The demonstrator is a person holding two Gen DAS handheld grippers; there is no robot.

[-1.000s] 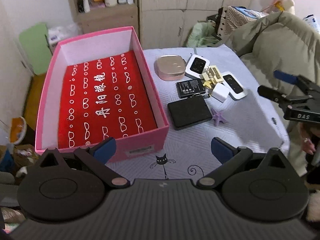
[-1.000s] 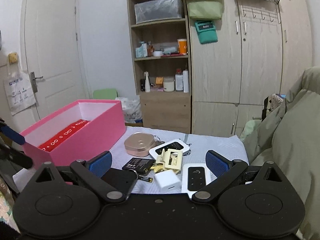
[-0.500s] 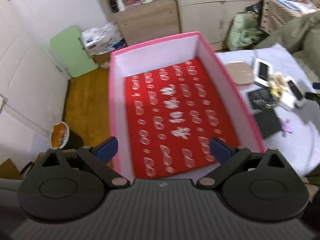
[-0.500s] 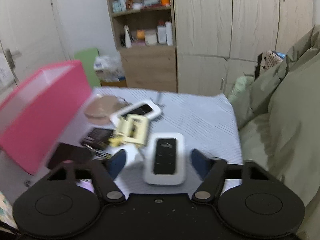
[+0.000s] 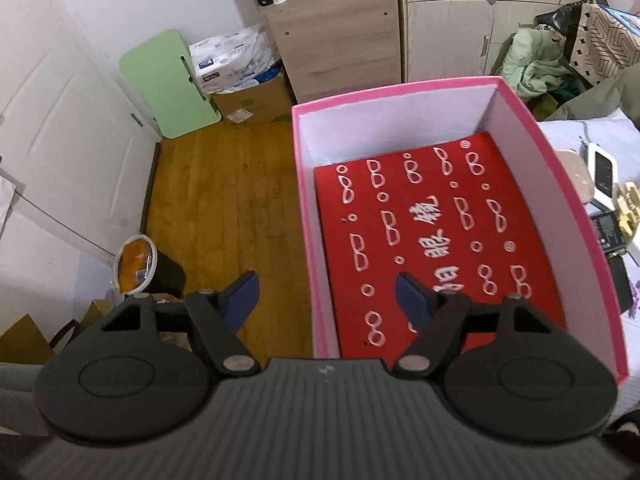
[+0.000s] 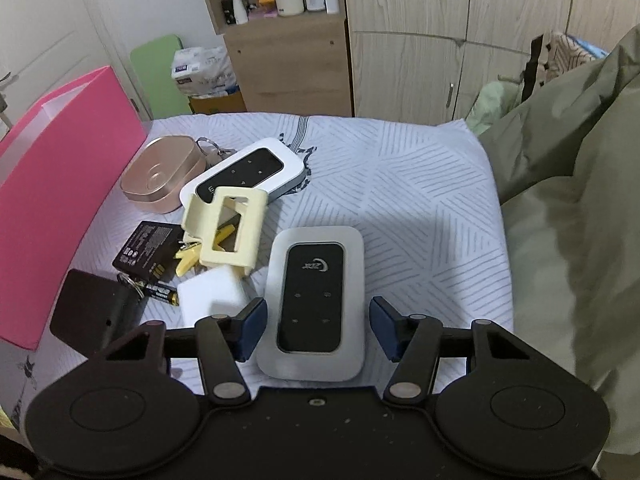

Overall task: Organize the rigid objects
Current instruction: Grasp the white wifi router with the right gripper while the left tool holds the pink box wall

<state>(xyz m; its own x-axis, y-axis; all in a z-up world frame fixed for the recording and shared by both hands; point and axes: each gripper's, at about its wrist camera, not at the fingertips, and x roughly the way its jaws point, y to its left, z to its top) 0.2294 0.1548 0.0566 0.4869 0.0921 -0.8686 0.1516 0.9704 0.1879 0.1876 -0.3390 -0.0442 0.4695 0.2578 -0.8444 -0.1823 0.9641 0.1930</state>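
Right wrist view: the right gripper, closing, straddles a white router without touching. Left of the router, the left gripper closes astride the pink box wall.

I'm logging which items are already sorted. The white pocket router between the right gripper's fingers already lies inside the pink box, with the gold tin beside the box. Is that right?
Not quite. The white pocket router lies on the bedspread outside the pink box, as the right wrist view shows. The right gripper straddles it, jaws closing. The gold tin is beside the box, as you said.
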